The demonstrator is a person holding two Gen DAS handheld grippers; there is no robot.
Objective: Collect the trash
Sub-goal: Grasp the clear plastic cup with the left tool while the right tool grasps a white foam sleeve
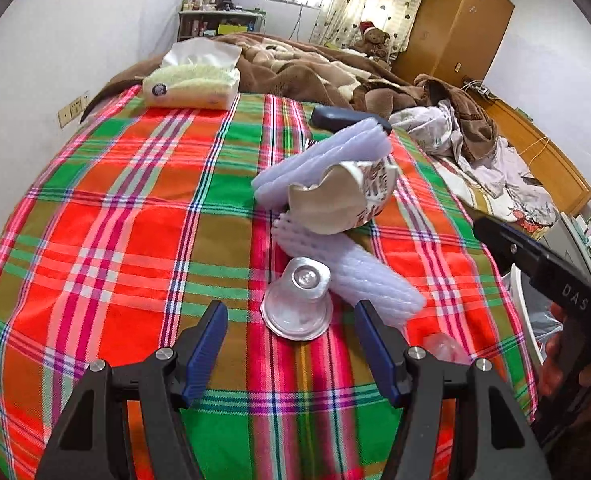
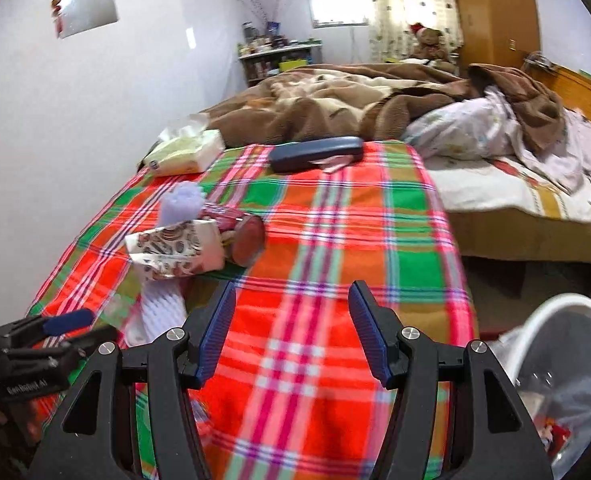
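A cluster of trash is seen on the plaid-covered table [image 1: 135,208], toward its right half. Nearest the front lies a crushed clear plastic cup [image 1: 298,306], tipped on its side. Touching it on the right is a strip of white foam netting [image 1: 359,276], and behind that a torn patterned paper cup [image 1: 343,196] rests against a second, larger foam piece [image 1: 327,152]. In the right wrist view a dark red cylindrical can [image 2: 243,240] is seen lying beside the torn paper; its exact contact with the paper cannot be told, as the frame is blurred.

The left tongs [image 1: 291,344] are held partly open just in front of the plastic cup, with nothing between the pads. The right tongs [image 2: 291,328] are likewise held partly open over bare plaid cloth near the table's right edge, and nothing is gripped.

A white bin lined with a clear bag [image 2: 567,364] stands on the floor off the table's right front corner, with some scraps in it. At the table's far edge a dark blue case [image 2: 315,154] is laid, and at the far left corner a soft pack of tissues [image 1: 193,80]. Beyond the table a bed with a brown blanket [image 1: 303,64] is seen.
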